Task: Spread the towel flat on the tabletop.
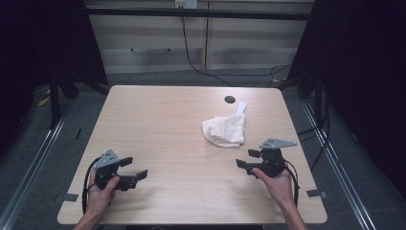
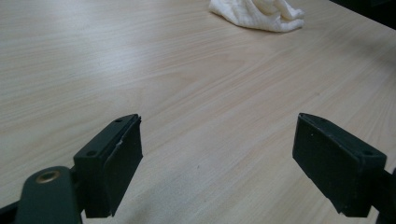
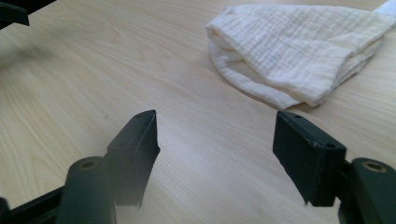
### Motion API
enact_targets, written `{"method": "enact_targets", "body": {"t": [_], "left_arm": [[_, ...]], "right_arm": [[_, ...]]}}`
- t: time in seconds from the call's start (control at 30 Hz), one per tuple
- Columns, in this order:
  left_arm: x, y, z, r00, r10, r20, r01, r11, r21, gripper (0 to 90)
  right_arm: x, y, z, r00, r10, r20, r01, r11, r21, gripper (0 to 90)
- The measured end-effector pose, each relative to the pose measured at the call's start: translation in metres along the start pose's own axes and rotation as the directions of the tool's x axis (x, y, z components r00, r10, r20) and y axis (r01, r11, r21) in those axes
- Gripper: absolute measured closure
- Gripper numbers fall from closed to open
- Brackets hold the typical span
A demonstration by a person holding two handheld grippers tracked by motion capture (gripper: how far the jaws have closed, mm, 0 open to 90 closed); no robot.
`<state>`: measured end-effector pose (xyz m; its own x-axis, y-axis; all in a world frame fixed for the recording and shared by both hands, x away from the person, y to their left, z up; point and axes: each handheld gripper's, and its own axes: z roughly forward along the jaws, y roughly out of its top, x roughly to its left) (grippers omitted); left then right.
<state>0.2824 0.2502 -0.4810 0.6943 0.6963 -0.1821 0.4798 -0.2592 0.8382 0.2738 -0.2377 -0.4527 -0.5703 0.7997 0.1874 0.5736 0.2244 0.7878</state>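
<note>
A crumpled white cloth (image 1: pixel 224 130) lies on the right half of the wooden table (image 1: pixel 167 124), with a white tag (image 1: pixel 242 106) sticking out at its far side. My left gripper (image 1: pixel 135 167) is held near the front left of the table, open and empty. In the left gripper view the cloth (image 2: pixel 257 11) lies far ahead of the spread jaws of that gripper (image 2: pixel 217 140). My right gripper (image 1: pixel 245 158) is at the front right, just short of the cloth, open and empty. In the right gripper view the cloth (image 3: pixel 289 51) lies close beyond that gripper (image 3: pixel 215 135).
A round dark hole (image 1: pixel 230 99) sits in the tabletop beyond the cloth. Grey tape strips mark the front corners (image 1: pixel 70 197) (image 1: pixel 316 193). Cables run across the floor behind the table, in front of a cabinet (image 1: pixel 201 33).
</note>
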Motion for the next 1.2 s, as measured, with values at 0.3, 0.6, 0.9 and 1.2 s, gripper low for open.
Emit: {"method": "enact_targets", "body": {"t": [0.3,0.6,0.9,1.2], "left_arm": [[0.001,0.0,0.002,0.9999,0.008,0.009,-0.008,0.9999,0.009,15.7],[0.0,0.0,0.004,0.9998,0.015,0.01,-0.015,0.9997,0.018,15.7],[0.001,0.0,0.003,0.9997,0.016,0.018,-0.016,0.9998,0.01,15.8],[0.0,0.0,0.004,0.9992,0.029,0.026,-0.03,0.9993,0.022,16.0]], "right_arm": [[-0.014,0.019,0.007,0.9995,0.009,-0.031,-0.01,0.999,-0.053,39.1],[-0.03,0.036,0.038,0.9993,0.008,-0.037,-0.008,1.0,0.006,40.3],[-0.044,0.055,0.063,0.9985,-0.034,-0.043,0.037,0.997,0.073,52.6],[-0.053,0.074,0.084,0.9975,-0.042,-0.057,0.048,0.993,0.109,46.6]]}}
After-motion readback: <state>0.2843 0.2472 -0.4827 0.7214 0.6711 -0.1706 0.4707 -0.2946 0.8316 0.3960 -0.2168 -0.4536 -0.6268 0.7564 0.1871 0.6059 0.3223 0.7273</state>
